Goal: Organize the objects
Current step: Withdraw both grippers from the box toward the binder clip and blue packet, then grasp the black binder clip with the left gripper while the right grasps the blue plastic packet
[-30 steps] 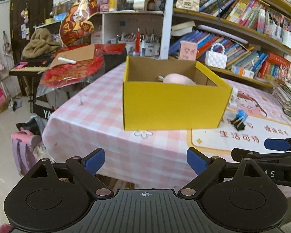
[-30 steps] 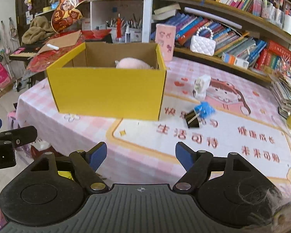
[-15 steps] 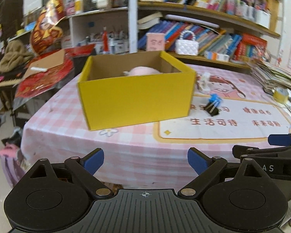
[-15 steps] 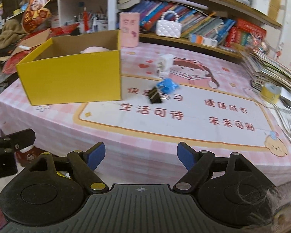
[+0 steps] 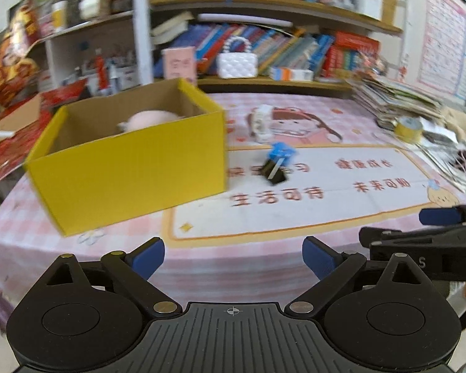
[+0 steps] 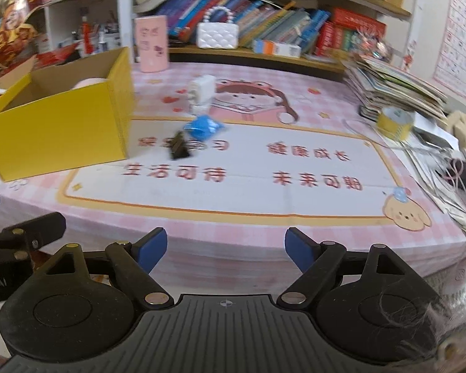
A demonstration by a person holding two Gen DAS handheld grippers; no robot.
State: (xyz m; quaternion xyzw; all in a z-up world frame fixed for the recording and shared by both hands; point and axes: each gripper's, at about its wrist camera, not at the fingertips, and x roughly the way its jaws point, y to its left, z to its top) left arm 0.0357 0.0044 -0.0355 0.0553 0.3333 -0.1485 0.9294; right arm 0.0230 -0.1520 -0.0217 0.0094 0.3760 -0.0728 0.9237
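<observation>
Beyond both open grippers' fingers (image 6: 150,245), black clip (image 6: 179,148) beside yellow box (image 6: 59,130)

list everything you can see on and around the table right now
box: 1, yellow, left on table
soft item: 1, pink, inside box
binder clip: 1, black, right of box
blue item: 1, behind clip
charger: 1, white, behind blue item
tape roll: 1, yellow, right edge
canister: 1, pink, table's back
purse: 1, white, on shelf
paper stack: 1, mixed, right
left gripper: open, empty
right gripper: open, empty
</observation>
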